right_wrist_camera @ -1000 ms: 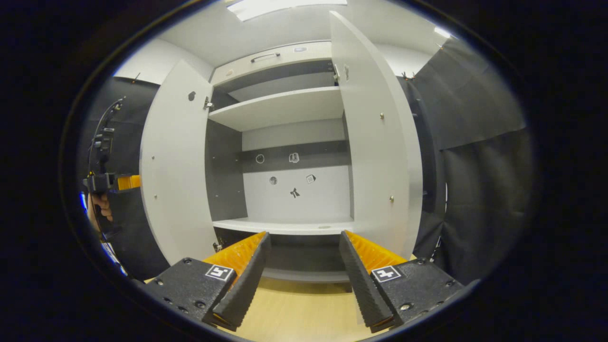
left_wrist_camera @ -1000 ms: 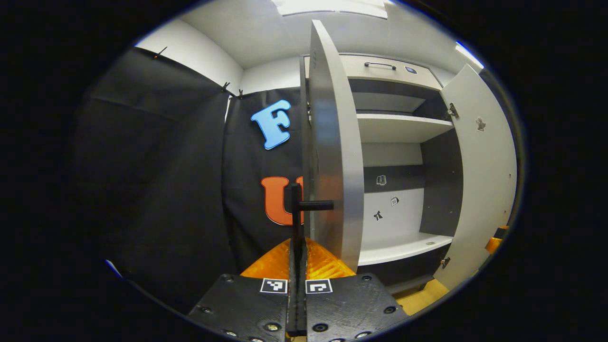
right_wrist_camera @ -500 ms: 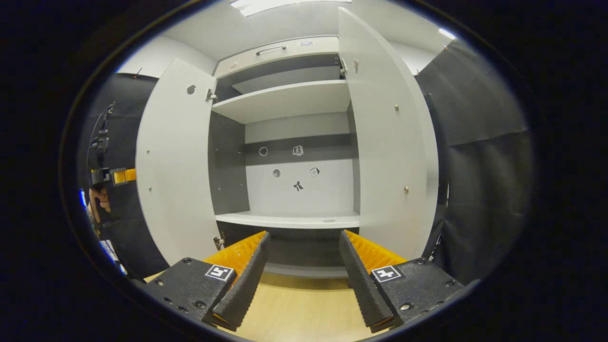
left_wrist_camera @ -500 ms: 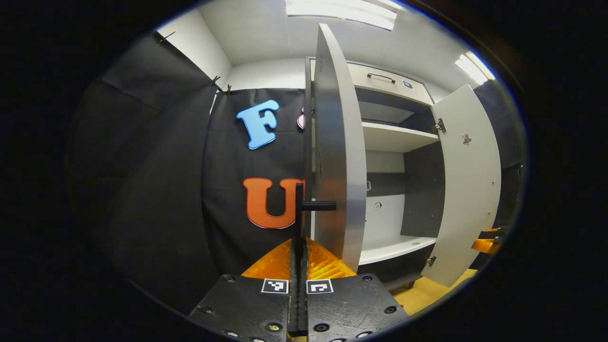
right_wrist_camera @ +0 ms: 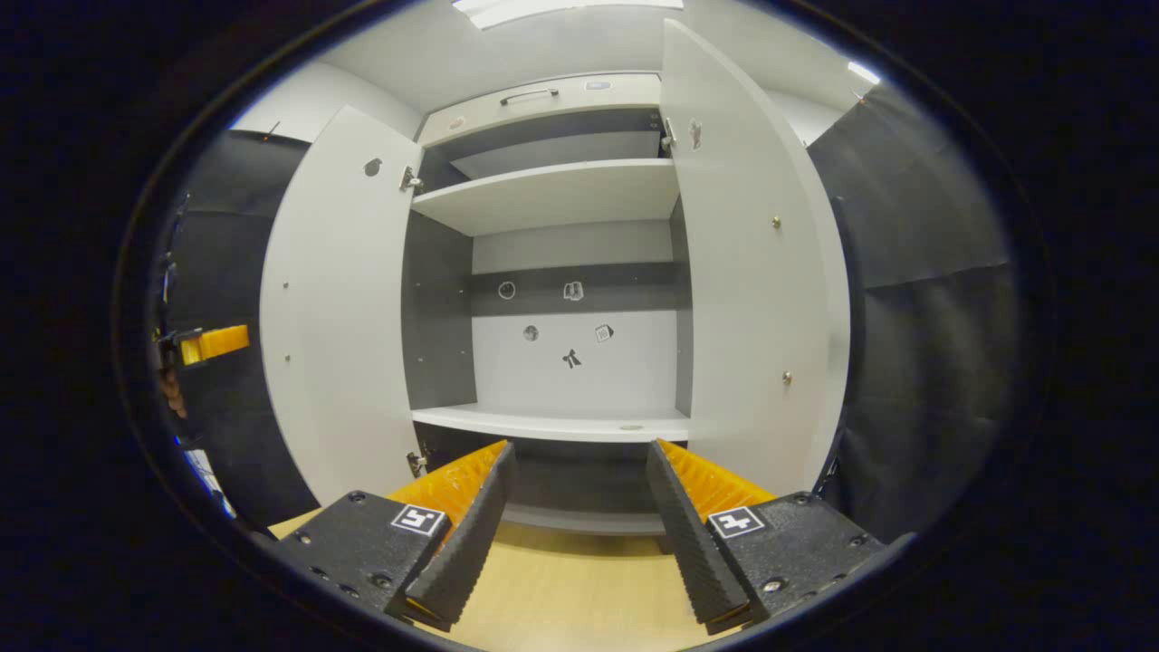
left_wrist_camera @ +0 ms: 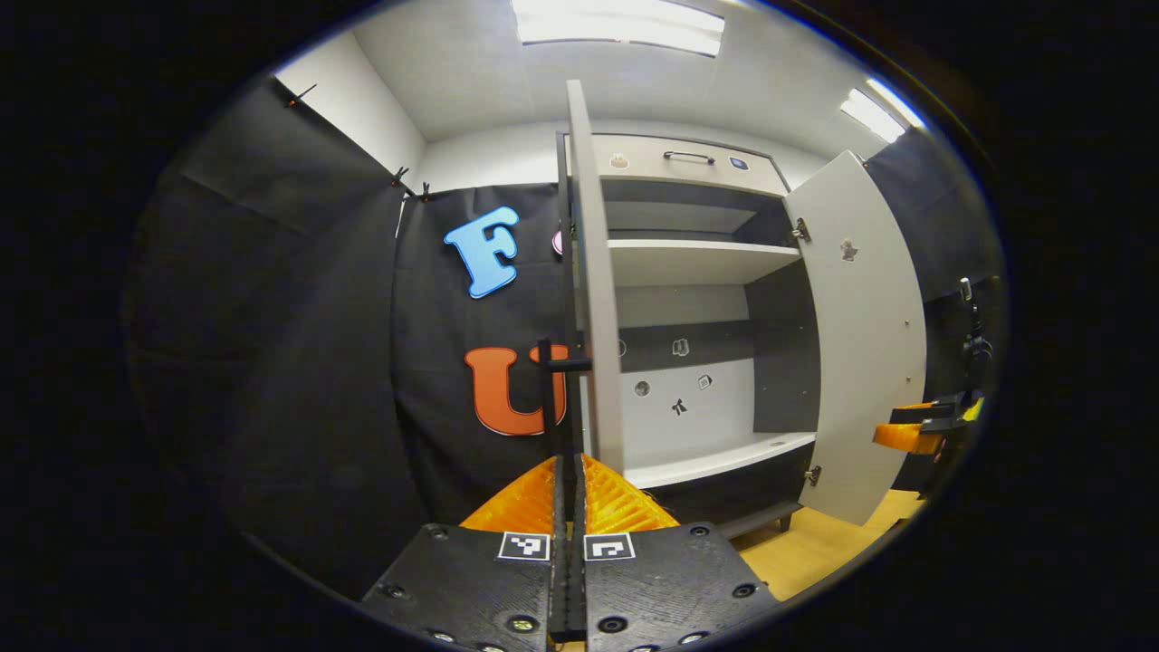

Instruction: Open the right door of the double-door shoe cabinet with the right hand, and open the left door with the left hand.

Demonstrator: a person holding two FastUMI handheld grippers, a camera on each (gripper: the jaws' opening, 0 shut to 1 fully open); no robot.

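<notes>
Left gripper (left_wrist_camera: 569, 471) pressed together on left door (left_wrist_camera: 593, 299) handle (left_wrist_camera: 547, 389); right gripper (right_wrist_camera: 579, 471) spread (both doors open).

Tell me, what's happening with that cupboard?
A person holds a claw in each hand and is opening a shoe cabinet. Both doors stand wide open. The left claw is closed on the handle of the left door. The right claw is open, clear of the right door.
</notes>
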